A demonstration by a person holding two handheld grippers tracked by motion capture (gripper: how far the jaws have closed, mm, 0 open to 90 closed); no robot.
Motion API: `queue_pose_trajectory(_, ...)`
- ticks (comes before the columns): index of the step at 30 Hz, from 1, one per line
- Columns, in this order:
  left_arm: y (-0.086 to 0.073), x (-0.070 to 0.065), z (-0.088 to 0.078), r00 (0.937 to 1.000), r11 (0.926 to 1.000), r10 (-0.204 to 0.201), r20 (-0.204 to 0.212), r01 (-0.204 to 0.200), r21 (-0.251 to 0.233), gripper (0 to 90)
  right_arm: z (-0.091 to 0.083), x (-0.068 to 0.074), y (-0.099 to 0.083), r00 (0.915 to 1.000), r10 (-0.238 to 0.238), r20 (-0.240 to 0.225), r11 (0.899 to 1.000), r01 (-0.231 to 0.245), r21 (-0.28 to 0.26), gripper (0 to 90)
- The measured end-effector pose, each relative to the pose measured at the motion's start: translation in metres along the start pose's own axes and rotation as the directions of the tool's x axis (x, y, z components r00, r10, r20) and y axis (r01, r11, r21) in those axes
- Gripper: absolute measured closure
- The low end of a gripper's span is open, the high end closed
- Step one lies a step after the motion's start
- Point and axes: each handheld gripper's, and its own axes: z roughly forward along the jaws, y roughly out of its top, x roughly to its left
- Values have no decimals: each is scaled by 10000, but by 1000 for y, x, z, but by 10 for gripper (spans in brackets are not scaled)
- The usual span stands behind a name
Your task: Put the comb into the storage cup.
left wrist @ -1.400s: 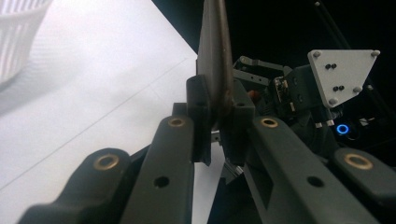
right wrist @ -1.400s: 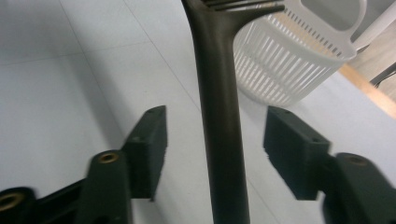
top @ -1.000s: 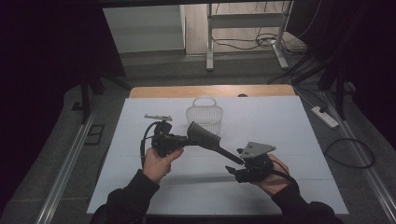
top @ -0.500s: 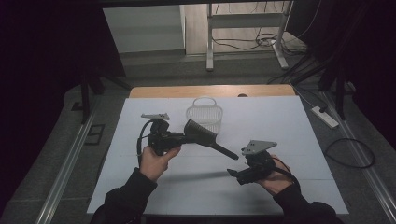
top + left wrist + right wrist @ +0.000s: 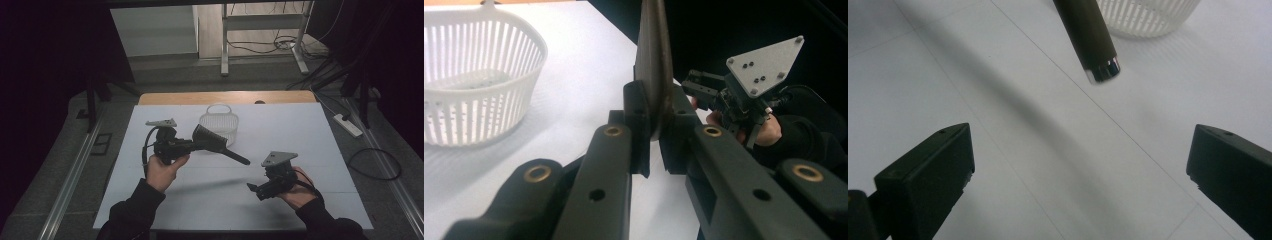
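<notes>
Plainly, by view:

High view, hold: the left gripper (image 5: 192,145) had its jaws clamped on the head of a dark brush (image 5: 216,141), so the handle slanted free over the bench (image 5: 300,130) toward the right gripper (image 5: 254,189).
High view, place: the brush hung above the bench, just in front of the basket (image 5: 219,125), likely kept near it to be dropped in.
High view, right: its jaws had just been opening, with nothing between them; it sat low and apart from the handle tip, seemingly after passing the brush over.
High view, count: one brush, one basket, two grippers, two hands.

Left gripper view, hold: the jaws pinched the thin edge of the brush (image 5: 653,70) upright, a narrow grip that kept the handle clear.
Left gripper view, place: the basket (image 5: 479,75) stood to the left on the bench (image 5: 579,75); the right gripper (image 5: 744,95) waited beyond.
Left gripper view, count: one basket, one brush.

Right gripper view, hold: the jaws stood wide and empty over the bench (image 5: 923,60).
Right gripper view, place: the brush (image 5: 1093,40) handle end hung ahead, untouched, with the basket (image 5: 1143,15) behind it.
Right gripper view, count: one handle, one basket.
</notes>
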Motion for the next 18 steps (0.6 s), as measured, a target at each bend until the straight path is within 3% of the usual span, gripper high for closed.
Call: queue_pose_trajectory(18, 13, 4, -19, 9993, 9993, 73, -370, -86, -375, 830, -10, -6, -11, 9997, 219, -110, 9994, -216, 254, 0)
